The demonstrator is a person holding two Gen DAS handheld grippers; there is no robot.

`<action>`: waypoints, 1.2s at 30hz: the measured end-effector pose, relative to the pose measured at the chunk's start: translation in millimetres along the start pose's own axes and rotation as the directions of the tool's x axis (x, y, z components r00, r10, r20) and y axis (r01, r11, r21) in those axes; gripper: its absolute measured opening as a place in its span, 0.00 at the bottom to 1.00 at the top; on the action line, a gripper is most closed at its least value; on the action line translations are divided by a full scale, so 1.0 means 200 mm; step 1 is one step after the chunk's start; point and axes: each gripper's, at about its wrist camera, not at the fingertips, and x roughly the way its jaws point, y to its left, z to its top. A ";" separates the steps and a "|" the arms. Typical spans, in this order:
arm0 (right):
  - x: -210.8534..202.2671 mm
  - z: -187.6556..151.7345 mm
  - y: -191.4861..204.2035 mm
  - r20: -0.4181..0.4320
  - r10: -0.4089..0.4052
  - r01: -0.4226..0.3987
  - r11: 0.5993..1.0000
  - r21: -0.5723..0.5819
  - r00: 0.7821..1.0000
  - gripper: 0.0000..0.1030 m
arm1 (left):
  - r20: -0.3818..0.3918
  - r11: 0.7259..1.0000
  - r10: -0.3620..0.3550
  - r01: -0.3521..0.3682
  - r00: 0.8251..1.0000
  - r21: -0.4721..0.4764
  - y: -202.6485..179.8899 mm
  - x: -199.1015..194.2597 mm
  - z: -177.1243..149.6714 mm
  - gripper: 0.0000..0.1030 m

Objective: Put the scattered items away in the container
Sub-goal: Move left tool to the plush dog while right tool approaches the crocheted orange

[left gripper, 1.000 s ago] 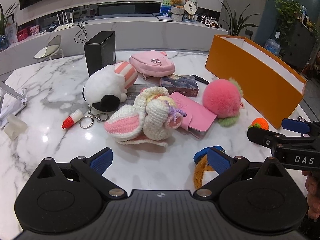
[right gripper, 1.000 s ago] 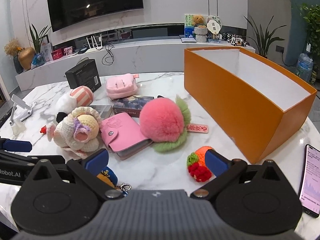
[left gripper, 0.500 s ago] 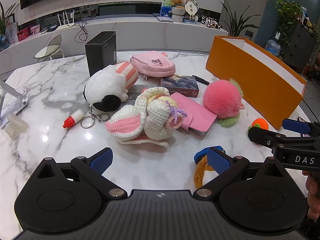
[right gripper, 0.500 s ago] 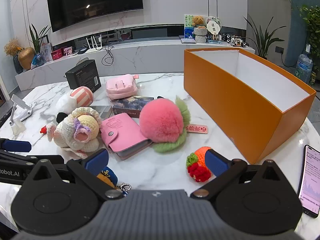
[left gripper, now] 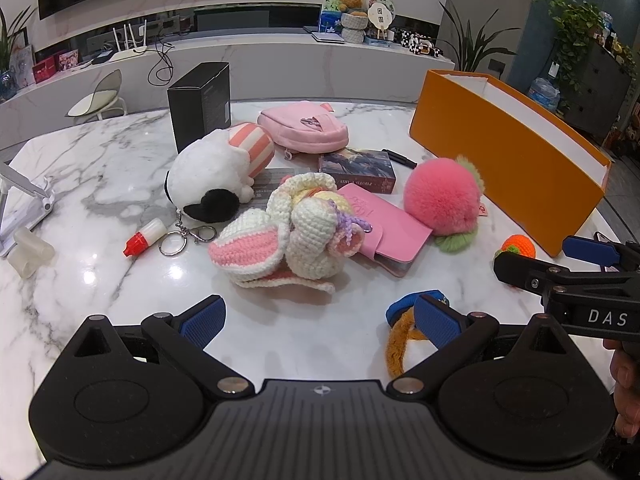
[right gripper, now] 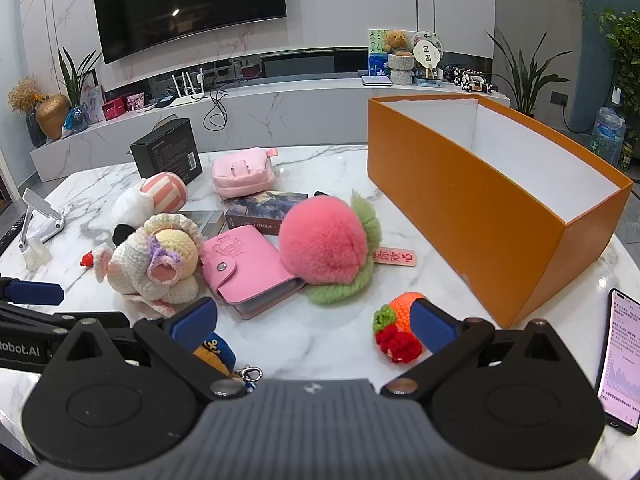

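An open orange box [right gripper: 480,204] stands on the marble table at the right; it also shows in the left wrist view [left gripper: 508,148]. Scattered before it are a crocheted bunny doll [left gripper: 288,232], a pink wallet [right gripper: 248,272], a pink fluffy peach [right gripper: 324,240], a white plush with striped cap [left gripper: 216,172], a pink pouch [left gripper: 304,126], a card box [left gripper: 356,168], a crocheted orange [right gripper: 400,328] and a small brown-and-blue keychain toy [left gripper: 404,320]. My left gripper [left gripper: 316,320] is open and empty near the bunny. My right gripper [right gripper: 312,324] is open and empty, beside the crocheted orange.
A black box [left gripper: 200,108] stands at the back. A small red-capped bottle [left gripper: 144,238] and key ring lie at the left, with a white phone stand [left gripper: 24,208]. A phone [right gripper: 620,364] lies at the right table edge.
Both grippers have crept slightly forward toward the items. Nothing on the table has moved.
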 end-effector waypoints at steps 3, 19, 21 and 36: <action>0.01 0.00 0.00 0.000 0.004 -0.004 1.000 -0.001 1.000 1.00 | -0.001 1.000 -0.001 0.001 1.000 0.002 0.00 0.00 0.00 1.00; 0.01 0.00 0.02 -0.006 0.006 -0.006 1.000 -0.003 1.000 1.00 | 0.002 1.000 -0.004 0.004 1.000 0.009 -0.01 0.00 0.00 1.00; 0.01 0.00 0.02 -0.006 0.004 -0.004 1.000 -0.004 1.000 1.00 | 0.002 1.000 -0.004 0.004 1.000 0.009 -0.01 0.00 0.00 1.00; 0.02 0.00 0.01 -0.010 0.005 -0.005 1.000 -0.002 1.000 1.00 | 0.002 1.000 -0.008 0.008 1.000 0.012 -0.02 0.00 0.00 1.00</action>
